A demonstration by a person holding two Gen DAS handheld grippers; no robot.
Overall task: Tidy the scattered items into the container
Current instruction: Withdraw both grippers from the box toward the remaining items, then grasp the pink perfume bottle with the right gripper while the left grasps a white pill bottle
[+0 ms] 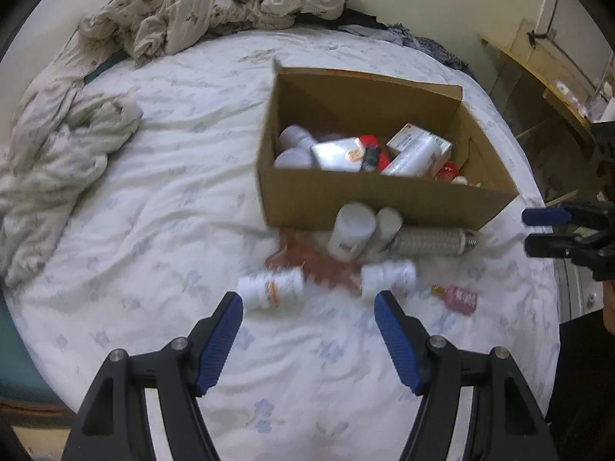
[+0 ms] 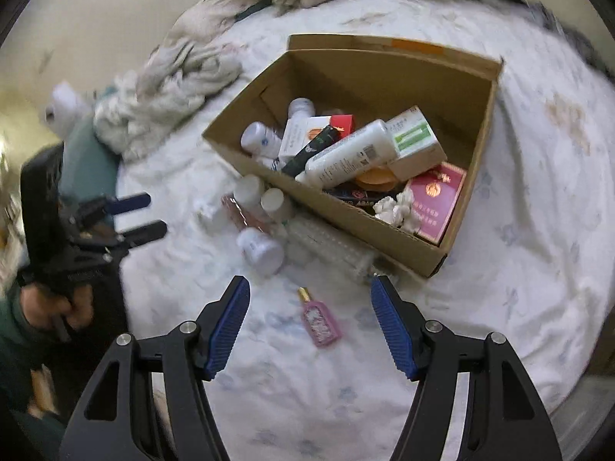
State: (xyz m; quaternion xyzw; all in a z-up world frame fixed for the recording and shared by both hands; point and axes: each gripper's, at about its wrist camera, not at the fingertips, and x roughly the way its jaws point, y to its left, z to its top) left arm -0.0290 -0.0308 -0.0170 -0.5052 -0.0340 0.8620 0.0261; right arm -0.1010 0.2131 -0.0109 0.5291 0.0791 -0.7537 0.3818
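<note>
Box (image 2: 384, 230): open cardboard, centre of the right view and upper centre of the left view; already part full of bottles and cartons; you have room left at its far side.
Perfume (image 2: 319, 319): small pink bottle with a gold cap, lying flat on the bed (image 2: 499, 288) at lower centre of the right view, between your right fingers but not touched; it looks like glass, so likely hard, slick and breakable; take it across the flat sides of the body, not by the cap.
Pill bottles: one (image 1: 271, 288) lies just ahead of the left fingertips, another (image 1: 388, 276) beside the right-hand tip; probably light, stiff plastic, round, apt to roll on soft bedding; pinch them at mid-body.
Bulb (image 1: 434, 242): long ribbed lamp lying against the box front; judge it fragile; hold it gently by the barrel.
Left gripper (image 1: 309, 305): spread wide, empty, touching nothing.
Right gripper (image 2: 309, 288): spread wide, empty, above the perfume.
</note>
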